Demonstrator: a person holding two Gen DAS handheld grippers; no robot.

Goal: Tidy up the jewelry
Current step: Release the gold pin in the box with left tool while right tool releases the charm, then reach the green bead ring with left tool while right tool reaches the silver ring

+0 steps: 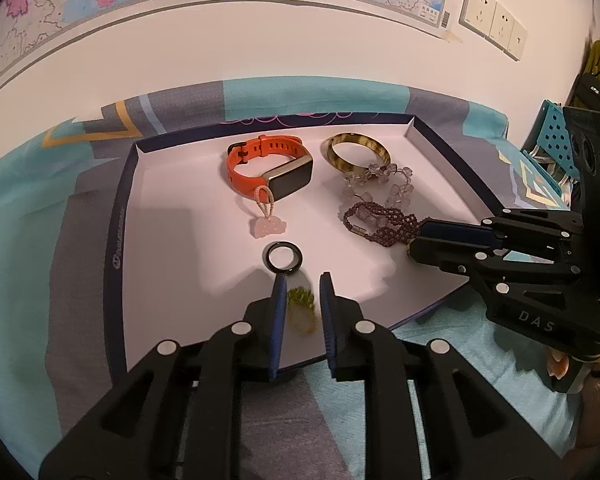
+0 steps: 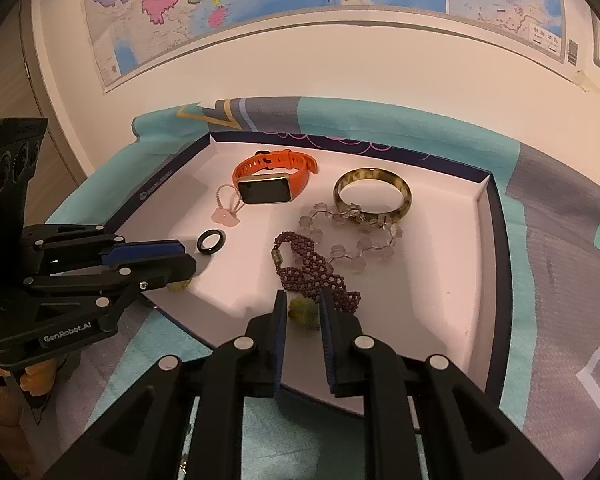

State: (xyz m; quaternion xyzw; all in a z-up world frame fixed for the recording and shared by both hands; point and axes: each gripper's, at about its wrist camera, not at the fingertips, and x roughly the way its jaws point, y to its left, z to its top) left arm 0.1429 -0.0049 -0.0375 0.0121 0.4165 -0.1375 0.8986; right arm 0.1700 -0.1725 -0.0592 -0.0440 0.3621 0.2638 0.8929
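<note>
The tray's (image 2: 485, 216) near right floor lies bare for passage, while the purple beaded bracelet (image 2: 316, 276) and crystal bracelet (image 2: 352, 236) crowd its middle

I hold my black left gripper (image 1: 303, 294) low, blue-padded jaws slightly parted. My black right gripper (image 2: 303, 311) reaches in beside it, its blue-padded jaws equally parted, both pointing forward.

Watch (image 2: 274, 178) left of bangle (image 2: 373, 195), in tray (image 2: 486, 264).

A home bedroom; patterned bedsheet (image 1: 28, 208), wall maps (image 2: 260, 0), wall sockets (image 1: 494, 20).
</note>
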